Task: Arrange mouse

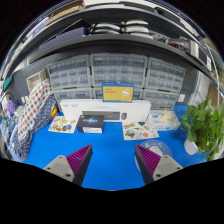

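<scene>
My gripper [112,152] hangs open over a blue table [110,145], and only bare blue surface lies between its fingers. The magenta pads [78,158] face each other far apart. A pale rounded thing [166,151] lies on the table just outside the right finger, which partly hides it; I cannot tell whether it is the mouse. No other mouse shows plainly.
A white box-like device [105,108] stands at the back of the table with a dark object [92,124] and colourful sheets [138,129] before it. A potted plant [207,125] stands at the right. A person's plaid sleeve [34,112] is at the left. Drawer cabinets [118,72] line the wall.
</scene>
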Demonstrator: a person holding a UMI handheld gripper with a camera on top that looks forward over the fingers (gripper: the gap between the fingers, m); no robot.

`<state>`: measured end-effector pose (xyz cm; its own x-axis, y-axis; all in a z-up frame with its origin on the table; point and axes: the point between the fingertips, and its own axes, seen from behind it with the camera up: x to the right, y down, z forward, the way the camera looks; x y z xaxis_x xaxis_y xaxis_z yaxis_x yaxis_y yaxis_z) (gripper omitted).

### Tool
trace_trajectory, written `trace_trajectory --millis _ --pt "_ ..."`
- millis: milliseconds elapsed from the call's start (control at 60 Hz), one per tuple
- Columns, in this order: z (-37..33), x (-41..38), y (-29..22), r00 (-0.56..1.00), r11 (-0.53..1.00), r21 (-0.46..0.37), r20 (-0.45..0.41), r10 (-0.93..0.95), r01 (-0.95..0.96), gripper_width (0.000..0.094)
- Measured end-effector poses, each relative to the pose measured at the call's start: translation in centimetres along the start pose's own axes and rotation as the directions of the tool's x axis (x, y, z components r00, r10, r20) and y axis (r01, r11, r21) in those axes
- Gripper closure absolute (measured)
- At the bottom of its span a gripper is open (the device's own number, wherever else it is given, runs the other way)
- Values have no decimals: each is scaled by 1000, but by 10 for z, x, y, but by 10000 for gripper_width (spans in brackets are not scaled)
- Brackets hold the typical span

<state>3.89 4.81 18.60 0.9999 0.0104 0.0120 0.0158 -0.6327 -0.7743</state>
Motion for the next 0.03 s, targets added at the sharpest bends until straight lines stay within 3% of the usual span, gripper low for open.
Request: trace_trajectory --millis 33 --pt "0 -1 0 1000 1000 0 -1 1 -1 66"
